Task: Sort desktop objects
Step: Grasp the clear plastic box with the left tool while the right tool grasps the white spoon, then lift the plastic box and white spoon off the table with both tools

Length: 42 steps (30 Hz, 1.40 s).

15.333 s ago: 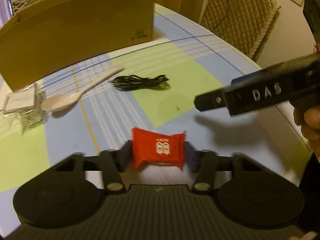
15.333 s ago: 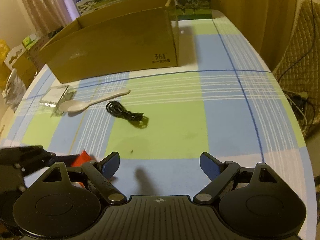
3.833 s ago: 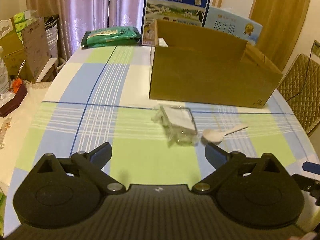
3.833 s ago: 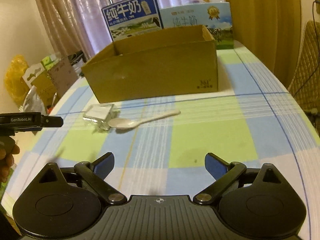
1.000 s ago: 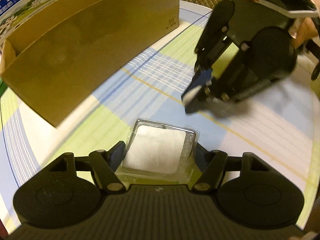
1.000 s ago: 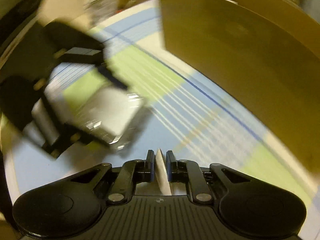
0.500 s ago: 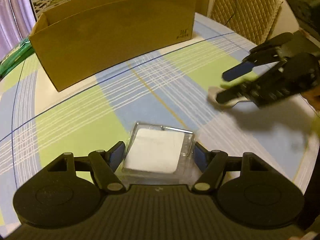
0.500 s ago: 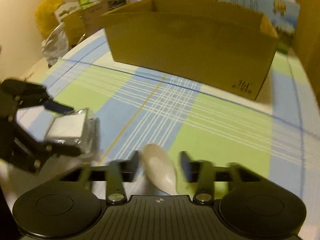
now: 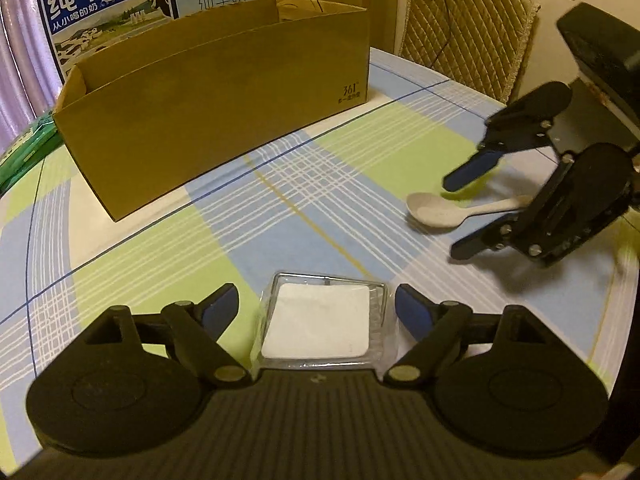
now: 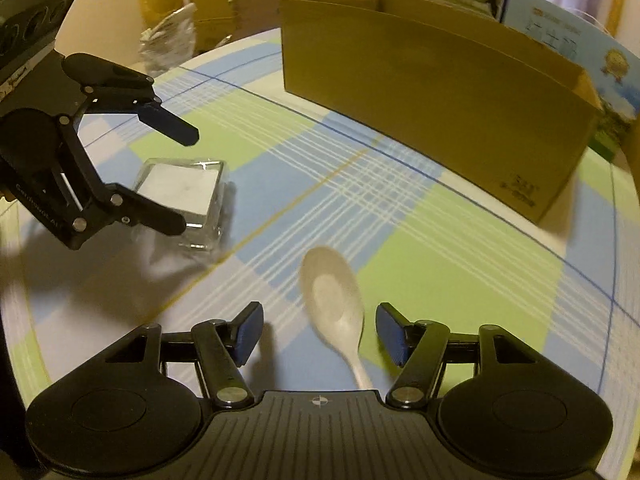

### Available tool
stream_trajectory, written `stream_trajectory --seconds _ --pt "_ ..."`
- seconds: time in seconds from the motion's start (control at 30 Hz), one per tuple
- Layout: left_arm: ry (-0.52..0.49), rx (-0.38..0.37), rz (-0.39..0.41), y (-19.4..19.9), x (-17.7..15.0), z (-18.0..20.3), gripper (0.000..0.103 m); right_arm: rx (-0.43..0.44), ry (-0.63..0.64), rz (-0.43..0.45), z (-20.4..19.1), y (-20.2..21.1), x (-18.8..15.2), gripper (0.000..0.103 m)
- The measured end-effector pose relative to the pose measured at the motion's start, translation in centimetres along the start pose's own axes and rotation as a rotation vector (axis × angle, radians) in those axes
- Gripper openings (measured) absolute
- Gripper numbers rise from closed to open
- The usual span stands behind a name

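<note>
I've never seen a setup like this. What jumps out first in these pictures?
Two black pincer-like devices face each other over a blue-and-green checked tablecloth. The left tool stands open around a clear plastic case holding a white pad, and the right tool stands open around a pale spoon. Behind them a big open cardboard box fills the table's far side.

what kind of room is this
Probably a home dining room: a table under a checked cloth, a quilted chair beside it, milk cartons behind a cardboard box, curtains.
</note>
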<state>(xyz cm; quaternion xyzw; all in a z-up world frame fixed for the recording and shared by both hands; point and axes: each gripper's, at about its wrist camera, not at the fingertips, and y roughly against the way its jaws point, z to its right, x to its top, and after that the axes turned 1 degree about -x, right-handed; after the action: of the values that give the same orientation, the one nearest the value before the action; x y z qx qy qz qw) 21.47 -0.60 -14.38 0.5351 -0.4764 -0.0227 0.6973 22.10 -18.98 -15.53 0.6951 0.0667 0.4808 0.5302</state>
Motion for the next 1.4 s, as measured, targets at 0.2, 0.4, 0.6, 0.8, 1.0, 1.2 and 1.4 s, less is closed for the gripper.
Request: stream_trajectory --seconds 0.2,0.4,0.6,0.8,1.0,1.2,1.4 --pt "-0.002 -0.016 -0.003 -0.3 0.0 0.0 0.082 0.018 -0.046 -0.019 0.9 -0.6 0.1 0.048" --pt "0.004 -0.009 -0.011 -0.8 0.2 0.0 0.082 0.008 -0.105 -0.016 0.8 -0.4 0.7 0.030" --pt "-0.005 -0.002 -0.045 -1.3 -0.3 0.4 0.082 -0.083 -0.269 -0.012 1.4 0.2 0.9 0.030" --pt "-0.015 0.013 -0.059 -2.2 -0.3 0.7 0.082 -0.123 -0.350 -0.009 2.2 0.6 0.5 0.030" --pt "0.008 0.023 -0.074 -2.8 -0.3 0.5 0.072 -0.136 -0.332 0.006 1.6 0.4 0.5 0.030" --pt "0.076 0.024 -0.056 -2.6 -0.2 0.3 0.066 -0.167 -0.296 0.009 1.2 0.1 0.6 0.038" --pt "0.092 0.021 -0.054 -2.7 -0.1 0.3 0.065 -0.165 -0.261 0.020 0.7 -0.1 0.6 0.042"
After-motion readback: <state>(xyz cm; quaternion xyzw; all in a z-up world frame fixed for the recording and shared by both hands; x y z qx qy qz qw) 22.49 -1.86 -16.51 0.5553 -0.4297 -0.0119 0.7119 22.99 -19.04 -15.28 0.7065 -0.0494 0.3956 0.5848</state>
